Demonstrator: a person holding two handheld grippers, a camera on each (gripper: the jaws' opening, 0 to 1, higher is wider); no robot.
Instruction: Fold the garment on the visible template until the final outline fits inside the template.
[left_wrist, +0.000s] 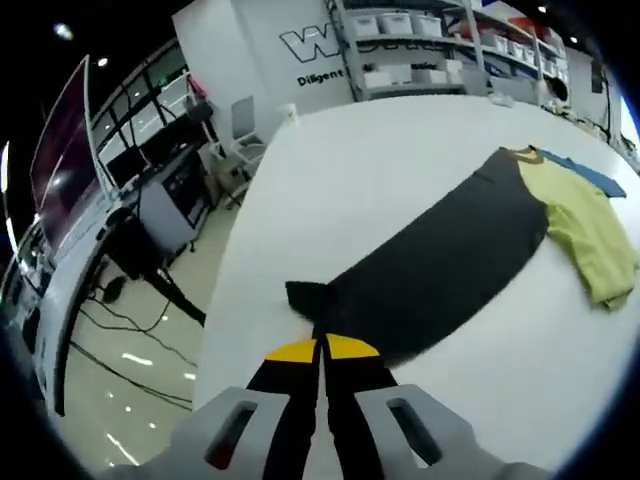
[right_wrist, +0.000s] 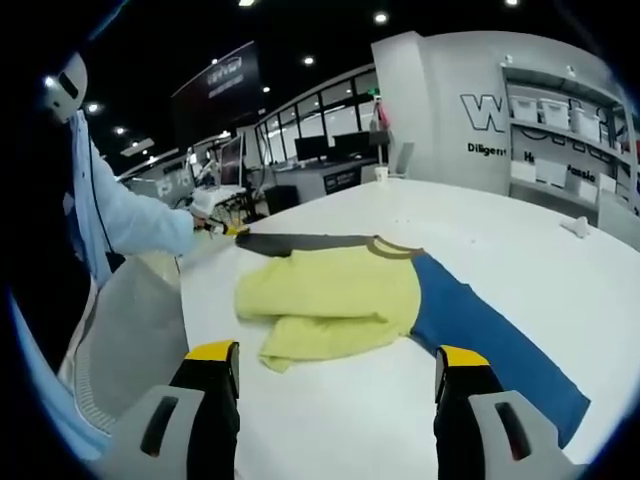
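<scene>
Lying across the white surface (right_wrist: 520, 250), the garment (right_wrist: 340, 290) showed a yellow body, grey and blue sleeves; left hand-held gripper (left_wrist: 322, 352) pinched the grey cuff, right hand-held gripper (right_wrist: 338, 372) stood apart. Wall lettering was cut off.

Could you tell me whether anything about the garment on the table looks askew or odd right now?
Yes. The yellow body is bunched in a crooked heap, while the dark grey sleeve is stretched flat, its cuff at the shut left gripper. The blue sleeve lies straight.
</scene>
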